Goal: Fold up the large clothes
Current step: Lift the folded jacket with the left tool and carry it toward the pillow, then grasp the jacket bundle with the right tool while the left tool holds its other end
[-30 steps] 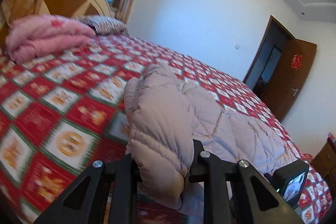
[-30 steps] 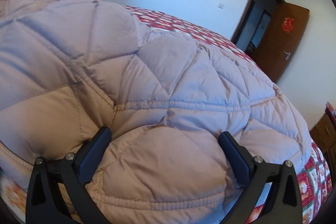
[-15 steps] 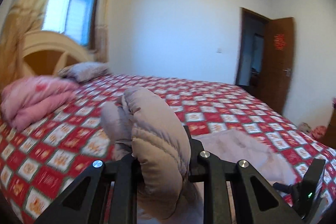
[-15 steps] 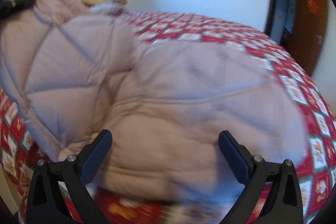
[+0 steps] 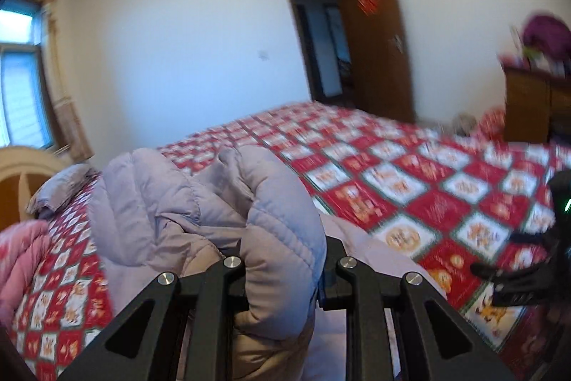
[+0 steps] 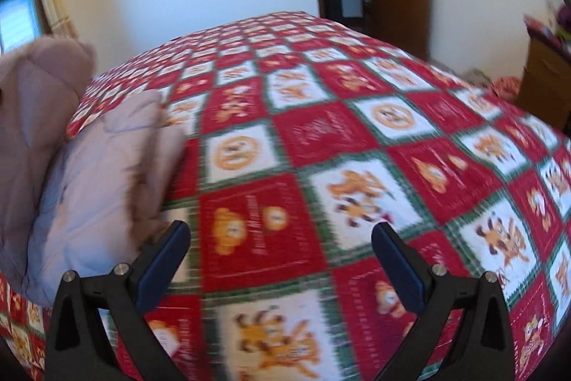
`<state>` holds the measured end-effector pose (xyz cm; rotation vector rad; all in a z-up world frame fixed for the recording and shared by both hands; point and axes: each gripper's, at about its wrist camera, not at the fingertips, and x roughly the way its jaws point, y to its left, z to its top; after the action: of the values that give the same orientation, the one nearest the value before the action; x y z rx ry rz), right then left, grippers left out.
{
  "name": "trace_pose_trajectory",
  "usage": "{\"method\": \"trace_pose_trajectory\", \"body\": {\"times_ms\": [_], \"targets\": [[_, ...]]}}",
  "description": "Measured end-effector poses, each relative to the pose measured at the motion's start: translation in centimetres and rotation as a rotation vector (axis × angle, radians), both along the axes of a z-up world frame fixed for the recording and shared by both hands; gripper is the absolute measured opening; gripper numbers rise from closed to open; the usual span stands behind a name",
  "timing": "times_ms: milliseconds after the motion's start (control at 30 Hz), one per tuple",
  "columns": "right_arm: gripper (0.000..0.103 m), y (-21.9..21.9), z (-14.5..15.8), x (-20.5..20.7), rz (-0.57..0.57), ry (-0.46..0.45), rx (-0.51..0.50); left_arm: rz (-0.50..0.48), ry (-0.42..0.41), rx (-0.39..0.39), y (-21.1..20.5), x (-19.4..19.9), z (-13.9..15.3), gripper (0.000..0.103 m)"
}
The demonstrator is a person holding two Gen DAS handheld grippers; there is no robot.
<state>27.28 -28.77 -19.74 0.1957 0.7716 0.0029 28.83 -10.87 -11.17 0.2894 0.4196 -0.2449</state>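
A pale lilac quilted puffer jacket lies bunched on the red patterned bed. My left gripper is shut on a thick fold of it and holds that fold raised. In the right wrist view the jacket lies at the left. My right gripper is open and empty above the bare bedspread, to the right of the jacket. The right gripper also shows at the right edge of the left wrist view.
The bed with its red, white and green checked cover fills both views. A folded pink quilt and a pillow lie near the headboard. A wooden dresser and an open door stand beyond the bed.
My right gripper has come off the jacket and swung right over the bedspread. My left gripper has turned right, still holding the fold raised.
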Motion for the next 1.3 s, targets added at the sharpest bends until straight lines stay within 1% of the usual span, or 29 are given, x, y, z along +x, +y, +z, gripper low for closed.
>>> {"method": "trace_pose_trajectory", "body": {"times_ms": [100, 200, 267, 333, 367, 400, 433, 467, 500, 533, 567, 633, 700, 767, 833, 867, 900, 933, 967, 1000, 1033, 1067, 1133, 1200, 1267, 1300], "targets": [[0.103, -0.7, -0.8, 0.2, -0.014, 0.012, 0.010, -0.048, 0.058, 0.064, -3.5, 0.9, -3.2, 0.020], [0.103, -1.3, -1.9, 0.0, -0.027, 0.030, 0.020, -0.092, 0.095, 0.105, -5.8, 0.9, -5.5, 0.021], [0.103, -2.2, -2.7, 0.4, -0.040, 0.043, 0.030, -0.089, 0.069, 0.145, -6.7, 0.4, -5.9, 0.022], [0.103, -2.6, -3.1, 0.3, -0.047, 0.046, 0.032, -0.082, 0.037, 0.201, -7.4, -0.5, -5.7, 0.028], [0.103, -2.7, -3.1, 0.3, -0.050, 0.039, 0.028, -0.078, 0.015, 0.224, -7.7, -1.1, -5.3, 0.036], [0.103, -2.7, -3.1, 0.3, -0.052, 0.036, 0.023, -0.079, -0.007, 0.234, -8.0, -1.6, -4.8, 0.048], [0.103, -2.7, -3.1, 0.2, -0.053, 0.036, 0.023, -0.082, -0.038, 0.239, -8.1, -2.5, -4.0, 0.054], [0.103, -2.7, -3.1, 0.2, -0.054, 0.035, 0.022, -0.084, -0.060, 0.234, -8.1, -2.9, -3.2, 0.067], [0.103, -2.7, -3.1, 0.3, -0.055, 0.035, 0.019, -0.092, -0.098, 0.222, -8.0, -3.8, -2.1, 0.081], [0.103, -2.7, -3.1, 0.3, -0.055, 0.035, 0.017, -0.096, -0.126, 0.209, -7.8, -4.6, -1.2, 0.086], [0.103, -2.8, -3.2, 0.4, -0.056, 0.035, 0.015, -0.102, -0.144, 0.191, -7.5, -5.4, -0.2, 0.090], [0.103, -2.8, -3.1, 0.4, -0.056, 0.040, 0.010, -0.087, -0.156, 0.164, -6.4, -5.9, 1.3, 0.090], [0.103, -2.9, -2.8, 0.5, -0.061, 0.043, -0.002, -0.035, -0.163, 0.116, -3.8, -6.1, 2.9, 0.090], [0.103, -3.1, -1.9, 0.6, -0.062, 0.035, -0.011, 0.066, -0.154, 0.039, 0.6, -5.2, 4.1, 0.090], [0.103, -3.0, -0.2, 0.8, -0.057, 0.005, -0.007, 0.190, -0.129, -0.021, 5.3, -3.7, 4.4, 0.091], [0.103, -2.8, 0.6, 1.0, -0.053, -0.008, -0.009, 0.302, -0.105, -0.056, 8.8, -2.3, 4.1, 0.091], [0.103, -2.5, 1.7, 1.2, -0.042, -0.025, -0.010, 0.377, -0.084, -0.077, 11.2, -1.3, 3.7, 0.091], [0.103, -2.0, 3.1, 1.6, -0.026, -0.046, -0.009, 0.481, -0.061, -0.108, 14.8, 0.3, 2.9, 0.091], [0.103, -1.4, 4.0, 2.0, -0.012, -0.060, -0.012, 0.539, -0.048, -0.124, 16.7, 1.2, 2.2, 0.091], [0.103, -0.5, 5.4, 2.6, 0.008, -0.078, -0.024, 0.624, -0.015, -0.147, 19.6, 2.7, 0.9, 0.091], [0.103, 0.6, 6.6, 3.1, 0.031, -0.097, -0.036, 0.662, 0.026, -0.163, 21.6, 4.0, -0.3, 0.091], [0.103, 1.8, 7.8, 3.7, 0.052, -0.119, -0.049, 0.686, 0.082, -0.178, 23.3, 5.3, -1.8, 0.091], [0.103, 4.7, 10.3, 5.2, 0.114, -0.147, -0.060, 0.720, 0.150, -0.199, 24.7, 7.2, -3.8, 0.091], [0.099, 7.8, 12.2, 6.7, 0.164, -0.161, -0.082, 0.707, 0.211, -0.258, 25.1, 8.6, -5.5, 0.091], [0.096, 10.8, 13.5, 8.1, 0.205, -0.165, -0.103, 0.684, 0.224, -0.332, 24.4, 9.4, -5.9, 0.091], [0.096, 11.9, 13.9, 8.7, 0.219, -0.166, -0.107, 0.676, 0.217, -0.350, 23.8, 9.5, -5.8, 0.091]]}}
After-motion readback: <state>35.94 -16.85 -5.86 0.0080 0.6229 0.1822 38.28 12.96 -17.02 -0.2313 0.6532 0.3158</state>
